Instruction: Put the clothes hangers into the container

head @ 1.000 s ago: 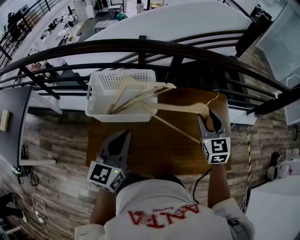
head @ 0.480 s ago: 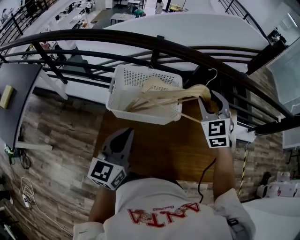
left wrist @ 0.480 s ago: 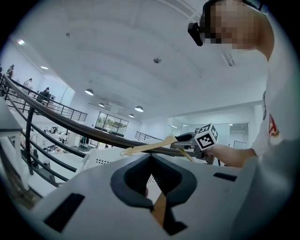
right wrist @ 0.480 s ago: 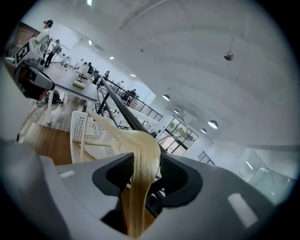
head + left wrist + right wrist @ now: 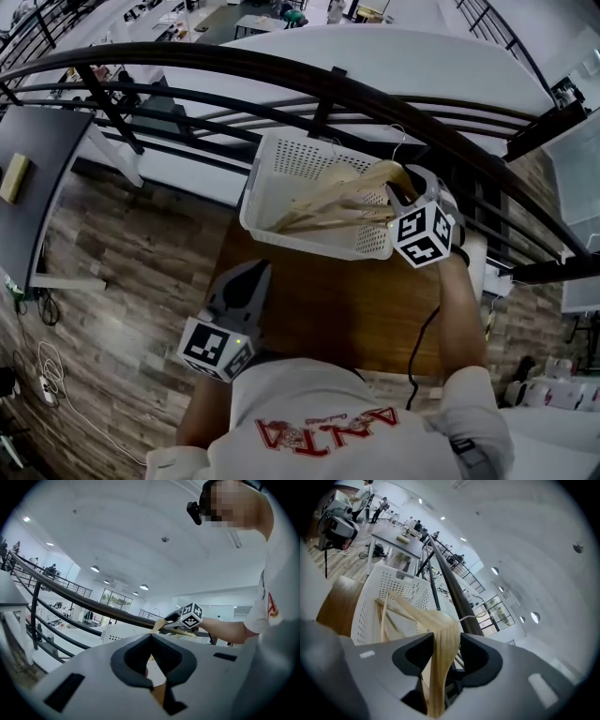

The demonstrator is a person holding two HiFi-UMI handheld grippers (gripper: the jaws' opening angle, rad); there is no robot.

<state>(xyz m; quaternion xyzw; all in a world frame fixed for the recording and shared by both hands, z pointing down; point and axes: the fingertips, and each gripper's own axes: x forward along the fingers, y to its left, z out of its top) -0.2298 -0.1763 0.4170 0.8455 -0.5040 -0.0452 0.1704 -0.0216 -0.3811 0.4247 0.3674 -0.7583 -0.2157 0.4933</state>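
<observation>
Scanning big to small: layout? —N
Wooden table point(image 5: 319, 309), dark railing point(image 5: 187, 70) beyond it. White perforated container point(image 5: 291, 169) sits at the table's far edge, with several wooden hangers point(image 5: 323, 217) lying in it. —R
And the one in play? —N
Held hanger point(image 5: 370, 178) is over the container's right end. Right gripper point(image 5: 403, 192) has its jaws clamped onto the wooden neck, standing fairly wide because the wood fills the gap. Long axis runs from the jaws leftward, along the container's length. Wire hook point(image 5: 468, 617) points off toward the railing. —R
Left gripper? —N
Left gripper point(image 5: 251, 274) hangs by the person's body, well apart from the container, tips together, nothing in them. —R
So the drop? —N
Right hand's job, I'd judge. The container lies just below and left of its jaws, so lowering and letting go should land it, hook permitting —R
</observation>
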